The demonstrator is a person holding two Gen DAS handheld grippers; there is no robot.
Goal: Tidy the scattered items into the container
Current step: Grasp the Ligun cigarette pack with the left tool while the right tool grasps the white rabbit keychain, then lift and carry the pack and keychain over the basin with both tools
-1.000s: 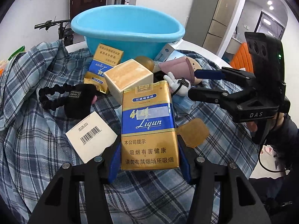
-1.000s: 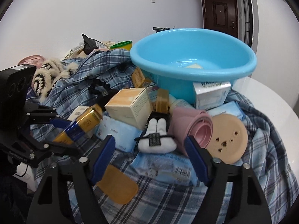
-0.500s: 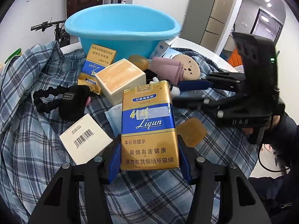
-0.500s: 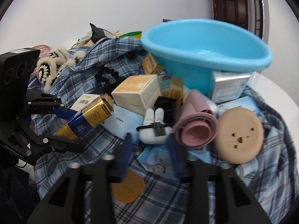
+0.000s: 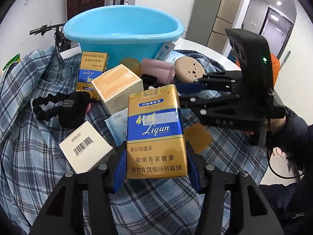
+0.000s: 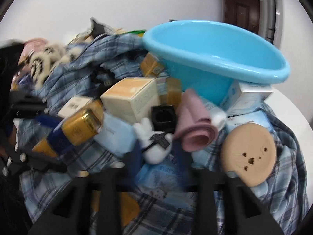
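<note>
Right tool (image 6: pixel 156 156) just closing, now clamped on white plush toy (image 6: pixel 154 146), soft and rounded, at 6 o'clock from glossy blue basin (image 6: pixel 215 58). Means toy ready for lifting into basin. Left tool (image 5: pixel 155 164) clamped on gold cigarette pack (image 5: pixel 155 129), rigid and shiny, above checked cloth (image 5: pixel 29 117).

A white table (image 5: pixel 197 46) is covered by a plaid cloth (image 5: pixel 29 137). The blue basin (image 5: pixel 123 37) is set at its far side. Boxes (image 5: pixel 117 90) and packets are strewn on the near cloth.
</note>
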